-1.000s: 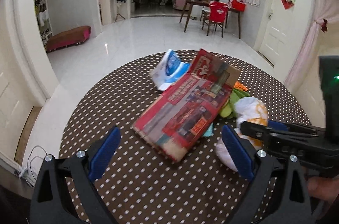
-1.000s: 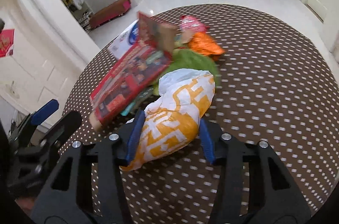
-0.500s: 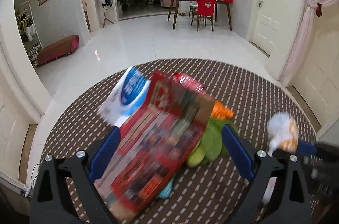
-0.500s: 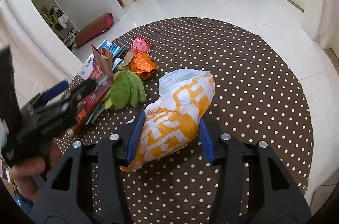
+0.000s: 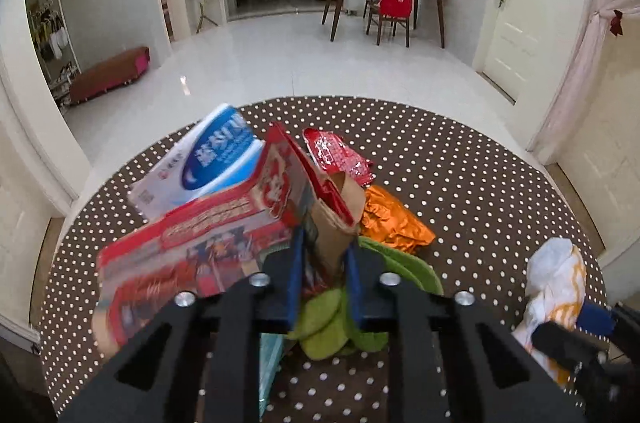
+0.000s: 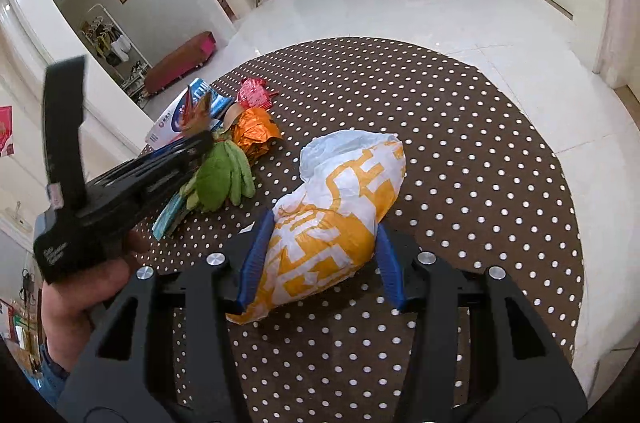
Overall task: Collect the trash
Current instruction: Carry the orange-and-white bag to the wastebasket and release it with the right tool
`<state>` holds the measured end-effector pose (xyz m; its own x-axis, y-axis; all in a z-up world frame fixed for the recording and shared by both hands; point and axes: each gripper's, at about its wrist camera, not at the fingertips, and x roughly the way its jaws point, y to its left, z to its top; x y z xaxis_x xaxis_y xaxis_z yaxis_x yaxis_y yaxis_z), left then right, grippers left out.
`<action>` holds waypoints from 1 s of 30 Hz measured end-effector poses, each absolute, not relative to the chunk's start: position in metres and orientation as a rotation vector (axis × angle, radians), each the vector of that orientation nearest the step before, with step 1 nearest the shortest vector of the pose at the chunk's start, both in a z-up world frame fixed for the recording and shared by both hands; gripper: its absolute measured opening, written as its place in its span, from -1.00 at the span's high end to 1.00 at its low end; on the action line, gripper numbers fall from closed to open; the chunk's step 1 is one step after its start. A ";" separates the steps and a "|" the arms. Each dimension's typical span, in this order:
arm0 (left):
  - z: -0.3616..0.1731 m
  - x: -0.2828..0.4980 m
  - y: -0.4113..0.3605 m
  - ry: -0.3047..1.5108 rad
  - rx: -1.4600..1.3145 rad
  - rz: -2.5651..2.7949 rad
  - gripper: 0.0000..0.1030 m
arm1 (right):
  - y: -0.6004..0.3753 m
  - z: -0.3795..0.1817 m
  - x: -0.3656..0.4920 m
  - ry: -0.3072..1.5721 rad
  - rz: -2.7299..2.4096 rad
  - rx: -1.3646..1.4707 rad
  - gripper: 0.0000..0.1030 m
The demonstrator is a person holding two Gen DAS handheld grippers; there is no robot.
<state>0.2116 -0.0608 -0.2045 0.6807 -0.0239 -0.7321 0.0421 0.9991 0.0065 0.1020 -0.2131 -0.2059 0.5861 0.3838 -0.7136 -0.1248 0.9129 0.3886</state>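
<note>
The red box (image 5: 200, 247) is being pinched by its brown flap as the left gripper (image 5: 322, 283) closes at six o'clock on the dotted table (image 5: 480, 191), while the orange-and-white bag (image 6: 332, 219) is clamped in the right gripper (image 6: 320, 263).

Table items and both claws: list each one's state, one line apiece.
Left claw: closing on the red carton's brown flap.
Red carton: flap open, tilted.
Right claw: shut on the orange-and-white bag.
Orange wrapper: crumpled.
Green gloves: lying loose.
</note>
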 end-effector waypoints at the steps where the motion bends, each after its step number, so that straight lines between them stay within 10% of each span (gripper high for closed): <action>1: -0.202 0.205 -0.059 0.808 0.021 -0.043 0.71 | -0.214 -0.206 0.103 0.898 0.302 0.317 0.06; 30: -0.094 0.080 -0.074 0.528 -0.040 -0.245 0.87 | -0.273 -0.157 0.067 0.722 0.216 0.358 0.06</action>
